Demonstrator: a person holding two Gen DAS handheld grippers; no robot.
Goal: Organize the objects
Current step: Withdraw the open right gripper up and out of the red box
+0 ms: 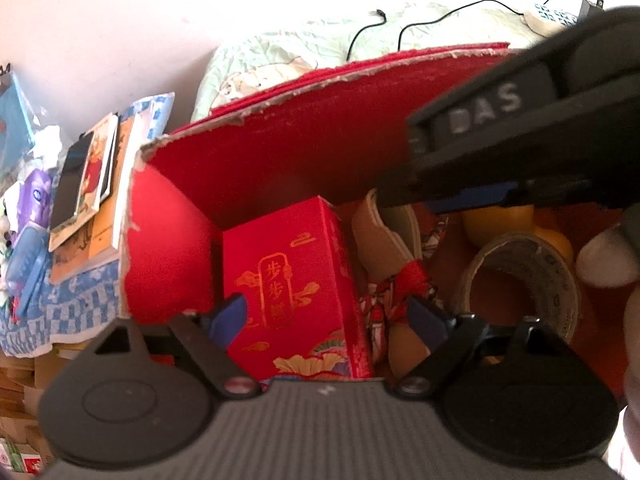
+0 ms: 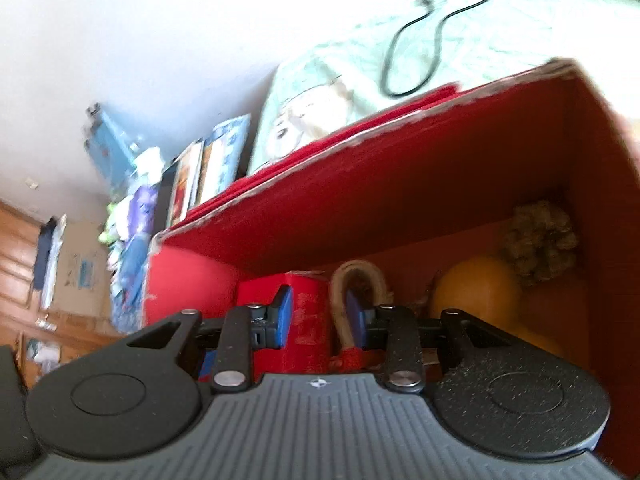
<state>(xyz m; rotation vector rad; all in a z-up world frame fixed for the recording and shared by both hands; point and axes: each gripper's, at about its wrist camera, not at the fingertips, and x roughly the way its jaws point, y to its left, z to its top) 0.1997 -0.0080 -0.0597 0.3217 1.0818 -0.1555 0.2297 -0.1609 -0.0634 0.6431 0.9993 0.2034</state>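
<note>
Left gripper: the left gripper (image 1: pixel 326 318) hung over the open red storage box (image 1: pixel 280 152), jaws spread wide and gripping nothing; the red carton sat below, between its blue pads (image 1: pixel 230 316).
Right gripper: the right gripper (image 2: pixel 318 318) reached into the same box with jaws partly apart. Whether the pads pressed on anything, I could not tell (that view was smeared).
Task's thing: the red carton (image 1: pixel 292 288), gold characters printed on its face, stood upright at the left end of the box, close to the side wall.
How it should handle: printed card, so probably light and stiff, with smooth faces that could slip; my call was to take it across the two narrow sides, near the top.
Tape: one roll of tape (image 1: pixel 524 280) lay flat toward the right, rigid, with an open centre to hook a finger through.
Yellow pieces: two rounded yellow shapes (image 1: pixel 500 220), likely smooth and prone to rolling.
Tasselled item: one beige looped piece (image 1: pixel 384 232) tied with red cord, soft and floppy by the look.
Pinecone-like lump: one (image 2: pixel 540 248), tucked in the far corner, probably brittle.
Outside the box: one stack of books (image 1: pixel 96 200) on a blue checked cloth (image 1: pixel 72 304), and one black cable (image 1: pixel 420 28) on the bed.
</note>
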